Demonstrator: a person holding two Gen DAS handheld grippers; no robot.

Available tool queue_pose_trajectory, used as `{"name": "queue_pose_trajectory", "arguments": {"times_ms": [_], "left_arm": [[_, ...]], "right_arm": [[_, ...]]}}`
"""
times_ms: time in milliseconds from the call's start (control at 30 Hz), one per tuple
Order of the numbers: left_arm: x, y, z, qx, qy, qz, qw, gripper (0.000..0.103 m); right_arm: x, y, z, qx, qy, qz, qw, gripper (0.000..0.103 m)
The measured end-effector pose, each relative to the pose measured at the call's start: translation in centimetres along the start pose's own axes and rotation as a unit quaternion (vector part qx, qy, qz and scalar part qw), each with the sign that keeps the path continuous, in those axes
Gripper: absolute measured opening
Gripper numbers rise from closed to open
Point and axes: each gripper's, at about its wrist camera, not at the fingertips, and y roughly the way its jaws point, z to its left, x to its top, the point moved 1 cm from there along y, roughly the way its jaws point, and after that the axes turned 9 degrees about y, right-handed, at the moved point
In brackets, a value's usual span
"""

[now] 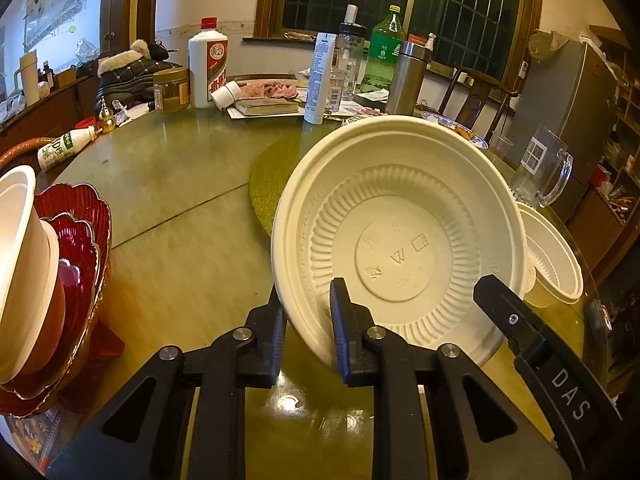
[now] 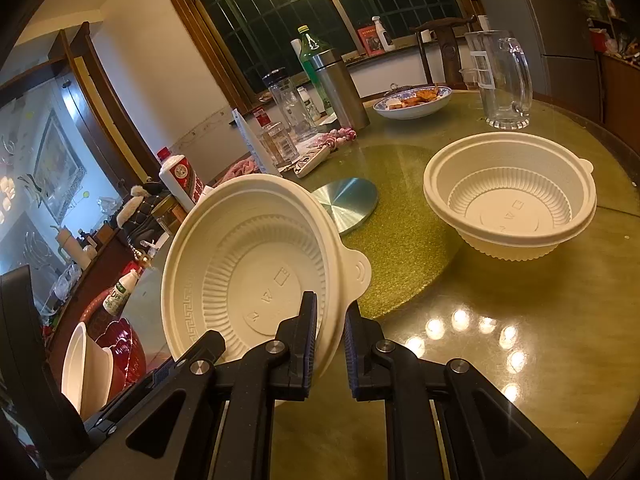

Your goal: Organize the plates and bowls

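A cream plastic bowl (image 1: 400,236) is held tilted above the round table, its inside facing both cameras. My left gripper (image 1: 308,332) is shut on its left rim. My right gripper (image 2: 330,344) is shut on its right rim, near the tab; the bowl also shows in the right wrist view (image 2: 256,276). A second cream bowl (image 2: 510,200) stands upright on the table to the right, also in the left wrist view (image 1: 554,260). At the left, red scalloped glass dishes (image 1: 80,240) hold white paper bowls (image 1: 20,264).
A green round mat (image 2: 400,248) with a metal disc (image 2: 346,202) lies mid-table. Behind stand bottles (image 1: 208,64), a steel flask (image 2: 340,88), a glass mug (image 2: 502,80) and a blue-patterned dish of food (image 2: 414,102). A chair (image 1: 476,92) stands beyond.
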Motion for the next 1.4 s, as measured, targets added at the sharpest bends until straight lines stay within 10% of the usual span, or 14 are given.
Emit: {"name": "queue_pose_trajectory", "arguments": {"times_ms": [1400], "left_arm": [[-0.3, -7.5, 7.1, 0.054, -0.051, -0.047, 0.9961, 0.02]], "right_arm": [[-2.1, -4.8, 8.6, 0.085, -0.075, -0.013, 0.993, 0.012]]}}
